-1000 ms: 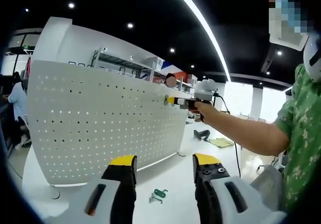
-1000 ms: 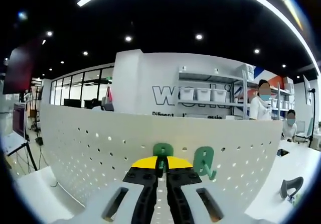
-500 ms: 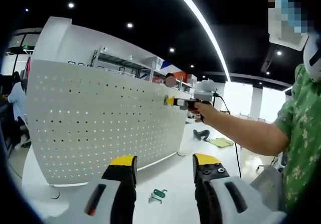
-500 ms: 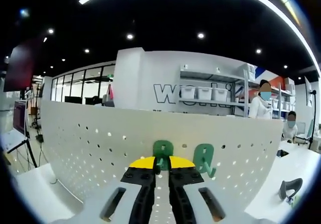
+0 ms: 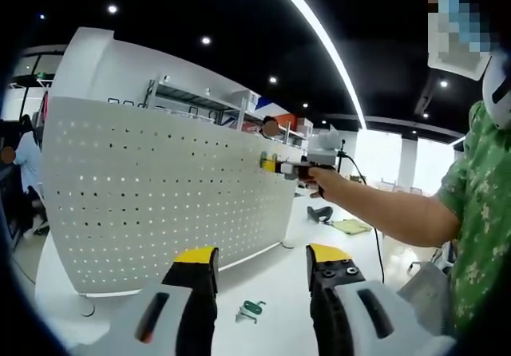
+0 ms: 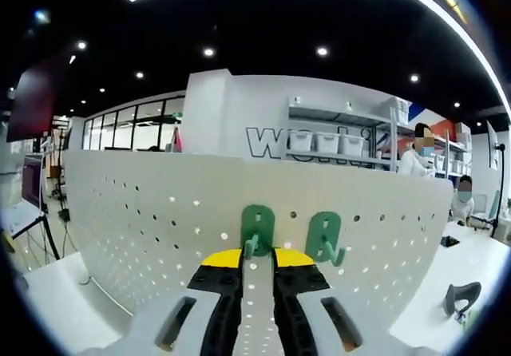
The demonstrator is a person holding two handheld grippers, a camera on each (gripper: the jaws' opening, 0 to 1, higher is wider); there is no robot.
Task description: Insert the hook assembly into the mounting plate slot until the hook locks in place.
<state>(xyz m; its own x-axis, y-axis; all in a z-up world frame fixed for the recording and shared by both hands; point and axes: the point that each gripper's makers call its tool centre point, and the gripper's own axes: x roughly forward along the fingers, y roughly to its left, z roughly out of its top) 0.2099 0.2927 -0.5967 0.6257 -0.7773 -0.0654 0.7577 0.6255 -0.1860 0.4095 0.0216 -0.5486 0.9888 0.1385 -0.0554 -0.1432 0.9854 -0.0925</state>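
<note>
The white pegboard (image 6: 144, 212) stands upright on the table. Two green hooks hang side by side near its top edge: one (image 6: 257, 230) right in front of my right gripper (image 6: 258, 259), the other (image 6: 324, 238) just to its right. My right gripper is open, its yellow tips on either side of the first hook's lower end, with a gap to each. From the left gripper view, the right gripper (image 5: 271, 164) is held by a person's hand at the pegboard (image 5: 160, 196). My left gripper (image 5: 262, 254) is open and holds nothing. Below it, a third green hook (image 5: 253, 310) lies on the table.
A dark grey tool (image 6: 463, 296) lies on the white table to the right of the board. Shelves with white bins (image 6: 323, 142) and people (image 6: 419, 160) are behind the board. The person's arm (image 5: 383, 212) reaches across the left gripper view.
My right gripper's jaws have parted from the green hook they were shut on. The hook stays hanging on the pegboard. The left gripper has not moved.
</note>
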